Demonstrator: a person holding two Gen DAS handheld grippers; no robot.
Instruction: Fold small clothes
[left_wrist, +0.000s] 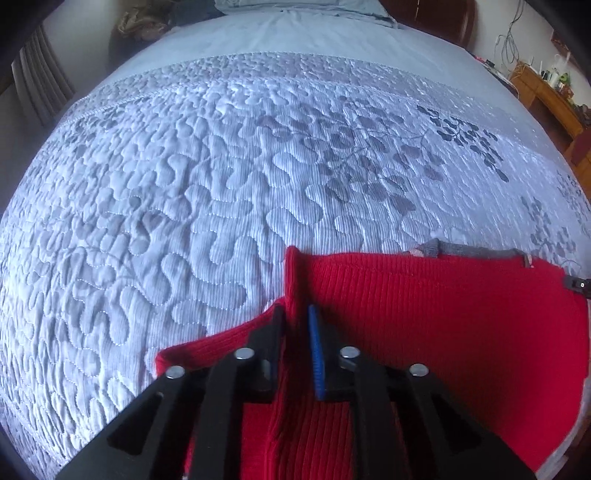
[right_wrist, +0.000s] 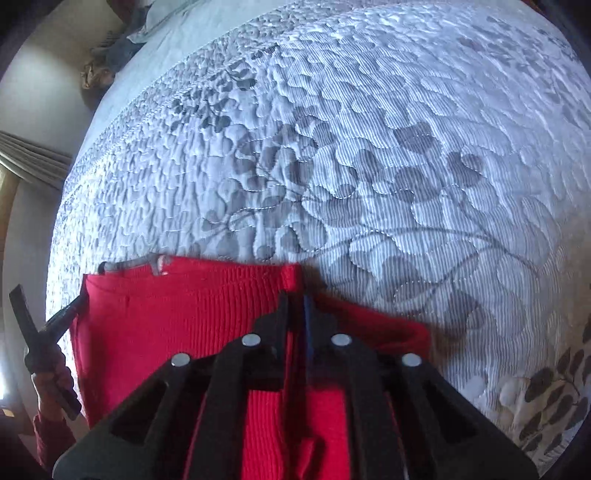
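A red ribbed knit garment (left_wrist: 443, 325) lies flat on the quilted bed, with a grey edge (left_wrist: 476, 251) peeking out along its far side. My left gripper (left_wrist: 295, 314) is shut on a raised fold at the garment's left corner, between the black finger and the blue pad. In the right wrist view the same red garment (right_wrist: 177, 325) spreads to the left, and my right gripper (right_wrist: 297, 299) is shut on its far right corner with a narrow gap. The left gripper (right_wrist: 48, 332) shows at that view's left edge, held by a hand (right_wrist: 51, 380) in a red sleeve.
A pale blue quilt with grey leaf patterns (left_wrist: 221, 184) covers the bed and stretches far beyond the garment. Pillows (left_wrist: 295, 5) lie at the head. A wooden desk with clutter (left_wrist: 546, 96) stands at the right, and a curtain (right_wrist: 29, 158) hangs at the left.
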